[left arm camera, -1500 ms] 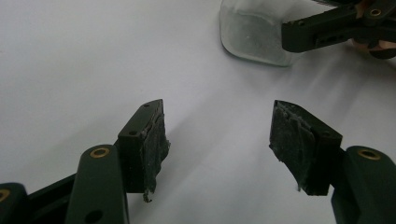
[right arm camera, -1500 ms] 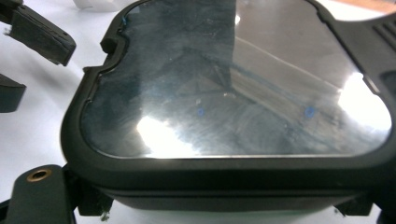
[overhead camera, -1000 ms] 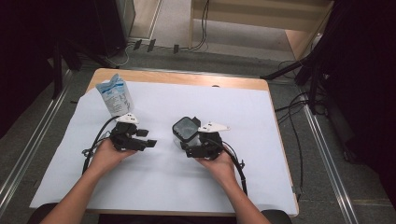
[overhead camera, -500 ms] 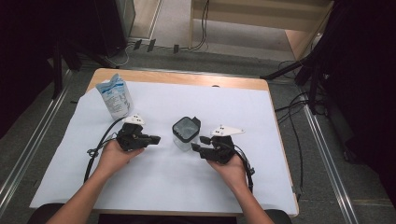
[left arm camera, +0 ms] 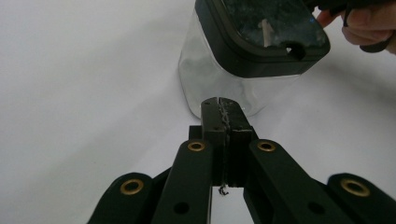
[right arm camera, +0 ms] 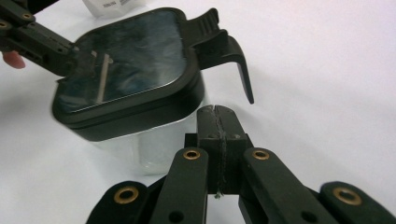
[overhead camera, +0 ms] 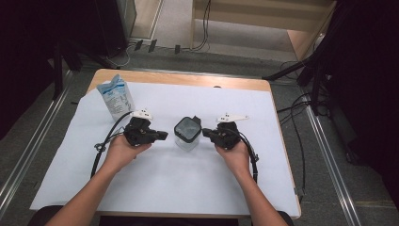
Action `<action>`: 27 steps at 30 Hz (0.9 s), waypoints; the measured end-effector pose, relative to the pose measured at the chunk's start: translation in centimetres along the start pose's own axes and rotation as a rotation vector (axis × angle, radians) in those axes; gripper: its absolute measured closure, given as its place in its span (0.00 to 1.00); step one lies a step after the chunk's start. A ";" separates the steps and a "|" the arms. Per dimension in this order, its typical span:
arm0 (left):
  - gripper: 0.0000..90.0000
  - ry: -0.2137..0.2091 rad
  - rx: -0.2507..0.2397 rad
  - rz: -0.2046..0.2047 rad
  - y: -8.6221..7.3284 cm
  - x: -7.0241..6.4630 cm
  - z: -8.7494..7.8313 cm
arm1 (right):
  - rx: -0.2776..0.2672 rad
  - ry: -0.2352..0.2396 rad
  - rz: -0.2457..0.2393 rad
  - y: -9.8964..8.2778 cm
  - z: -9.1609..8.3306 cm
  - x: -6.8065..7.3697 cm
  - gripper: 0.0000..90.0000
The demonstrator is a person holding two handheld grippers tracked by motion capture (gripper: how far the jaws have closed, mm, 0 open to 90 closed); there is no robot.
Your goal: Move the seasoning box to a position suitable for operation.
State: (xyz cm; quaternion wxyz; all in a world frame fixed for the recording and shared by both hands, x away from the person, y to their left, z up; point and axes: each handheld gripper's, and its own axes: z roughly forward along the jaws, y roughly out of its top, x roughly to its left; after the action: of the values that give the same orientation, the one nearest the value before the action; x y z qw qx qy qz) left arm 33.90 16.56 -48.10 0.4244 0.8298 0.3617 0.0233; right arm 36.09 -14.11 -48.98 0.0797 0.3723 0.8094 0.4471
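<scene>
White paper covers the wooden table [overhead camera: 188, 80], and the floor around it is dark with cables running about.

Nearest to the person, both hands sit on that paper, each wrapped round a gripper. The left gripper [left arm camera: 223, 109] has its two black jaws pressed flat together, just a thin seam between the pads, with nothing caught in there. From the high view it shows as the left gripper [overhead camera: 162, 135] pointing inward toward the middle of the table. Same story on the other side: the right gripper [right arm camera: 219, 116] is fully closed on itself, pads touching, empty. Its jaws have just been closing, and nothing is between them. From above, the right gripper [overhead camera: 207, 133] also points inward.

Right between the two sets of fingertips stands the clear container [overhead camera: 187, 134], upright on the paper, with a black lid [right arm camera: 126, 60] on top and a black latch [right arm camera: 224, 44] sticking off one edge. In the left gripper view the container's see-through wall is just past the closed tips, very near, though I can't tell if it's touching. In the right gripper view the tips sit just beside the wall under the lid rim, same deal.

Farther off, beyond the left fingers toward the far left corner, a blue and white carton [overhead camera: 115, 96] stands upright, well apart from everything else.
</scene>
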 end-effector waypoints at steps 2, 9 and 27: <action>1.00 -0.007 -0.013 -0.005 -0.1 -0.2 0.1 | 0.005 0.000 -0.001 0.1 0.4 -0.3 1.00; 1.00 -0.011 -0.003 0.002 -0.5 -0.7 0.9 | -0.005 0.036 0.027 0.4 1.7 -1.4 1.00; 1.00 0.001 -0.033 -0.003 -0.5 -0.8 2.3 | -0.002 0.001 -0.011 0.4 1.7 -0.4 1.00</action>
State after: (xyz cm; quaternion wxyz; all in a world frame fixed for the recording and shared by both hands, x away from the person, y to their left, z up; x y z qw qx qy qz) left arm 33.82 14.73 -49.70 0.4377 0.8221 0.3630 0.0291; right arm 37.32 -13.11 -49.77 0.0820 0.3675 0.8111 0.4477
